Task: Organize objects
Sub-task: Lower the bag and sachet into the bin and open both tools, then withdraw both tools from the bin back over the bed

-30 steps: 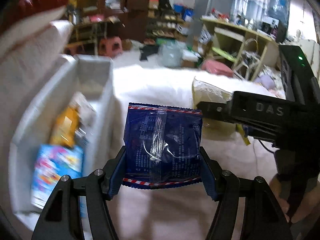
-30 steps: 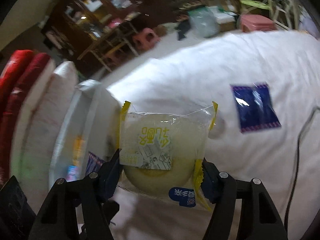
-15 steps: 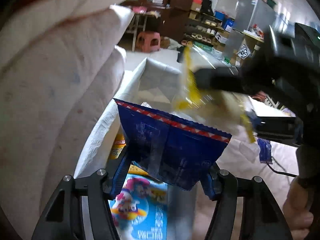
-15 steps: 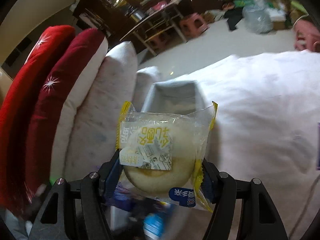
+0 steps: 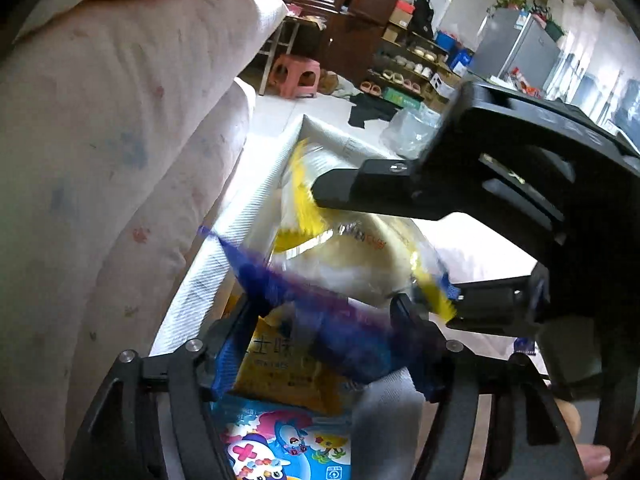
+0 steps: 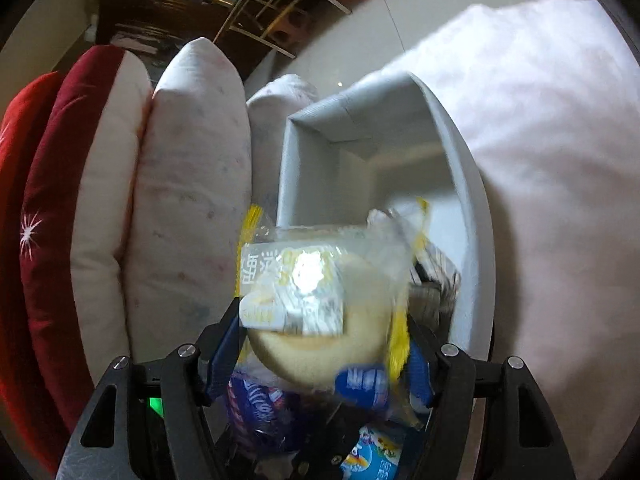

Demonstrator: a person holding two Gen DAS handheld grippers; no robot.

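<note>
Both packets, a second ago held out over the white bedsheet, now hang above the long white fabric bin (image 6: 472, 216). That puts the drop next, I judge. Left gripper (image 5: 326, 340) angles down over the bin's near end; its jaws have just been opening, the blurred dark-blue foil packet (image 5: 320, 308) tilting loose between them. Right gripper (image 6: 320, 344), just above, pinches the clear yellow-edged bun packet (image 6: 320, 304) over the bin's middle.

Black plastic left gripper (image 5: 326, 354) and right gripper (image 6: 320, 364), blue pads (image 5: 226, 360), silver screws, green indicator light.
</note>
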